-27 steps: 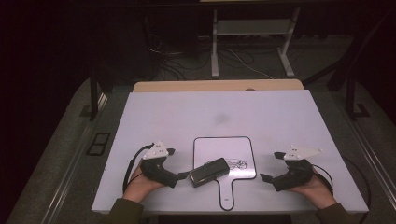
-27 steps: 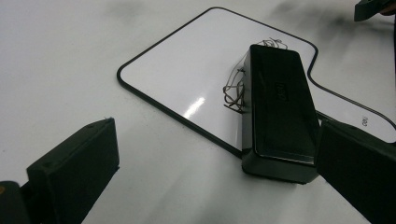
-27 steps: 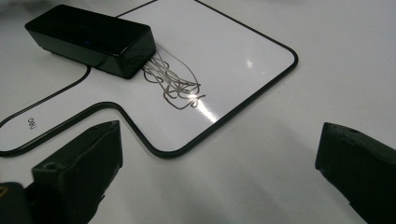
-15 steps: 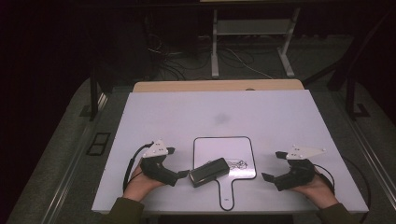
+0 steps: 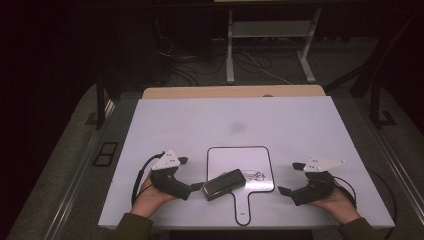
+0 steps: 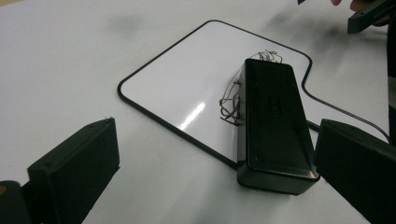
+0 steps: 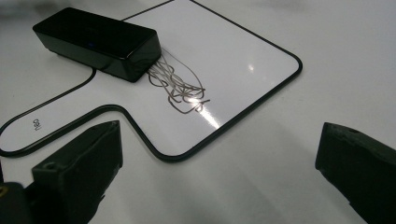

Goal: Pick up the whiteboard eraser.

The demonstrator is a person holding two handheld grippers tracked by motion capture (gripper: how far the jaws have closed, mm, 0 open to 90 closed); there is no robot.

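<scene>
Left tool (image 5: 194, 187) spread wide on the white tabletop (image 5: 200, 120), one jaw just beside the near end of the glossy black rectangular eraser block (image 6: 273, 121). Beyond, small paddle-shaped whiteboard with black rim (image 6: 187, 79) under the block's far end, dark scribble (image 7: 180, 88) alongside. Farther across, right tool (image 5: 289, 178) likewise gaping, empty.

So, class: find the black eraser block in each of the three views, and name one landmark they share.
High view: the black eraser block lies low centre, across the whiteboard's lower left edge.
Left gripper view: right of centre, near the right jaw.
Right gripper view: top left.
Shared landmark: the scribble beside the block.
</scene>
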